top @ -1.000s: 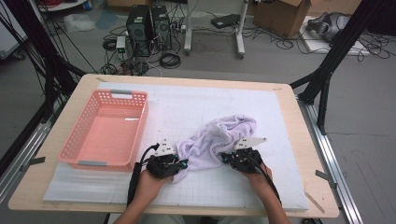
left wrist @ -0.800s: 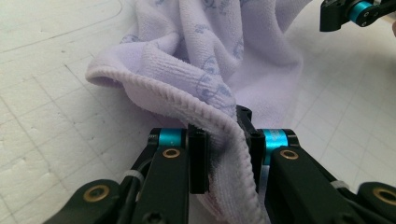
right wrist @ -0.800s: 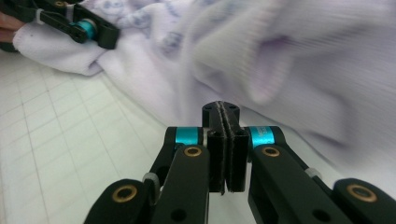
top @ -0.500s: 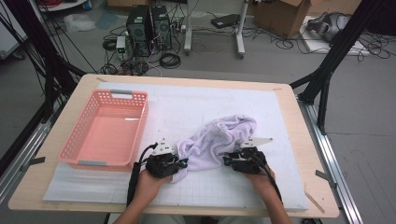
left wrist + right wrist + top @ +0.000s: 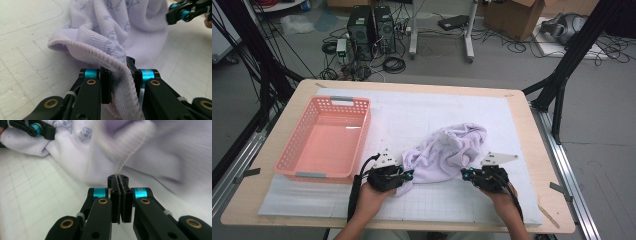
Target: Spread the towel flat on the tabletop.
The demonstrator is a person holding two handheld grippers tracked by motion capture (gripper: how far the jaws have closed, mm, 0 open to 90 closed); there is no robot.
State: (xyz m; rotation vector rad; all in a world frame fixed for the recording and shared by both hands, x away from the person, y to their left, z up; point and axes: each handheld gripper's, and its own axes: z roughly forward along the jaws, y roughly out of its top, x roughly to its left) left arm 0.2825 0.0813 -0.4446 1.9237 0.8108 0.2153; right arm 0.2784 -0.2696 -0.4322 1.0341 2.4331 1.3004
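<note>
I pinch towel (image 5: pixel 447 152) hem in left gripper (image 5: pixel 119 83) | right gripper (image 5: pixel 121 202) has just clamped a thin hem edge, pulling the corners apart to spread it | towel bunched mid-table, nearer front edge, basket (image 5: pixel 328 140) waiting left

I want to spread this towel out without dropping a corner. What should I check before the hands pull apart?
1. Left gripper shut on the towel hem: ok, a thick fold sits between its pads.
2. Right gripper shut on the towel edge: ok, though only the thin stitched hem is pinched.
3. Both grips on true corners: cannot tell, the cloth is bunched.
4. Towel free of the basket: ok, they lie apart.
5. Mat beyond the towel free for spreading: ok.
</note>
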